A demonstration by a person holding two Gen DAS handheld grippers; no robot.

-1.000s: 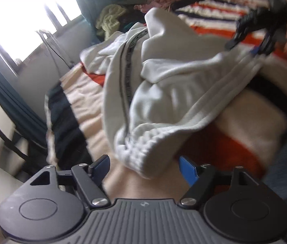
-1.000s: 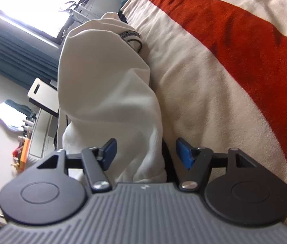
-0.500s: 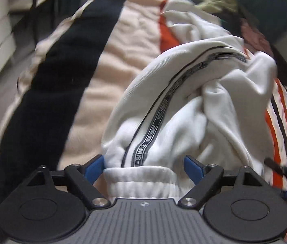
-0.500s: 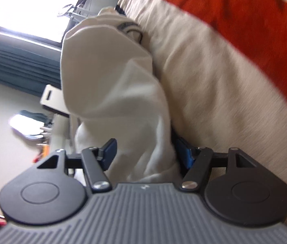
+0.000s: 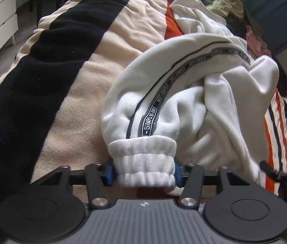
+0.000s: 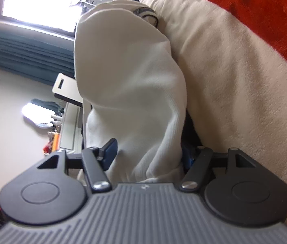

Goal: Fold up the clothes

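Closing on a white ribbed cuff (image 5: pixel 143 158), the left gripper (image 5: pixel 143 172) pinches thick cloth that could slip; the right gripper (image 6: pixel 147 154), also closing, straddles more white fabric (image 6: pixel 131 77)

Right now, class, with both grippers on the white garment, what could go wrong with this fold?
1. The left gripper is closing on the ribbed cuff alone; that thick, springy band may slip free when lifted.
2. The white garment lies bunched and twisted on the striped blanket, so pulling may tighten the tangle.
3. The right gripper is closing on loose cloth, possibly several layers.
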